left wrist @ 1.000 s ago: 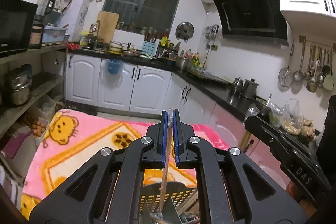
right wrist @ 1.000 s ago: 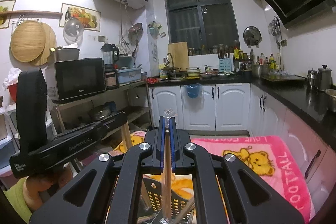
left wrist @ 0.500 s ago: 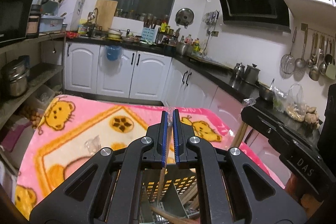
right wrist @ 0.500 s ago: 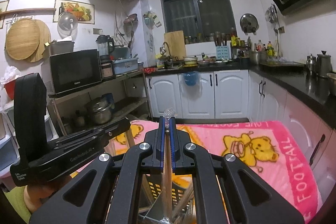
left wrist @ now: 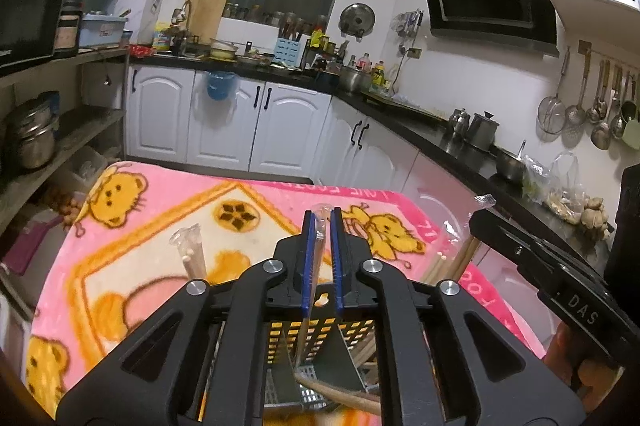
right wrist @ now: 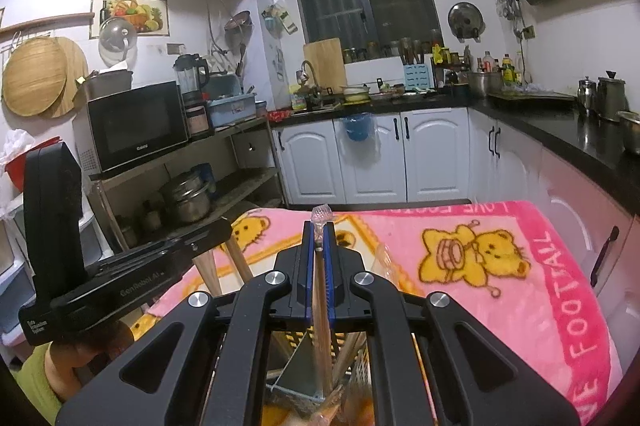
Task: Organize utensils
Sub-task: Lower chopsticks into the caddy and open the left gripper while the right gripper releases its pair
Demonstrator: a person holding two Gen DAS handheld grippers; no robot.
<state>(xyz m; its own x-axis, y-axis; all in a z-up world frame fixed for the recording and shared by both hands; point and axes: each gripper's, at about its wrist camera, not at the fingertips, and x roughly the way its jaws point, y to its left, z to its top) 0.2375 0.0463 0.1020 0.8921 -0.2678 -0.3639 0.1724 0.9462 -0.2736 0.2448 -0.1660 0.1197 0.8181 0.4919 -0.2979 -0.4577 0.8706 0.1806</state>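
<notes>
My left gripper (left wrist: 321,216) hovers over a yellow perforated utensil holder (left wrist: 320,330). Its jaws are opening: a plastic-wrapped chopstick (left wrist: 317,250) leans on the left pad with a gap to the right pad, its lower end inside the holder. My right gripper (right wrist: 319,228) is shut on another wrapped chopstick pair (right wrist: 320,290) that stands upright and reaches down into the same holder (right wrist: 298,362). More wrapped chopsticks (left wrist: 192,254) and a wooden handle (left wrist: 340,396) stick out of the holder.
The holder sits on a pink bear-print blanket (left wrist: 160,222) covering the table. White cabinets (left wrist: 224,122) and a black counter (left wrist: 432,138) run behind and to the right. A shelf with a microwave (right wrist: 136,124) and pots stands on the left.
Both grippers have sunk toward the holder, so the chopsticks reach deeper into it. The left jaws have parted slightly around their chopstick.
</notes>
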